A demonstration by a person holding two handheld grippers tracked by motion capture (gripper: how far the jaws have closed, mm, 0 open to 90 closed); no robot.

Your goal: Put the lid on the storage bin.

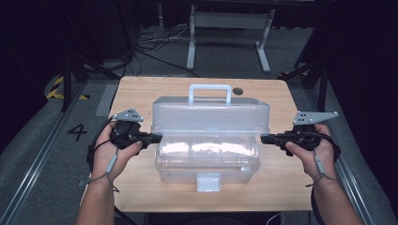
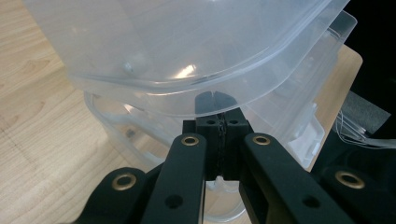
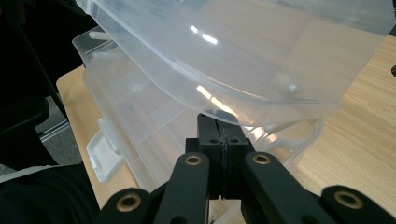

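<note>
A clear plastic toolbox stands mid-table, its base [image 1: 206, 164] low and its lid [image 1: 211, 115] tilted up toward the back, white handle [image 1: 210, 89] on top. A white latch [image 1: 208, 182] hangs at the base's front. My left gripper [image 1: 157, 137] is shut at the box's left end, its tips tucked under the lid's rim. In the left gripper view the gripper [image 2: 219, 109] has its jaws pressed together just beneath the lid [image 2: 177, 51], above the base [image 2: 140, 135]. My right gripper [image 1: 264, 138] is shut at the right end, likewise tucked below the lid [image 3: 243, 51] in the right gripper view [image 3: 219, 123].
The wooden table [image 1: 141, 93] has a dark round hole [image 1: 238, 90] behind the box. Beyond the table stand a white metal frame [image 1: 225, 28] and floor cables [image 1: 155, 42]. A painted "4" [image 1: 77, 132] marks the floor at left. Table edges lie close to both hands.
</note>
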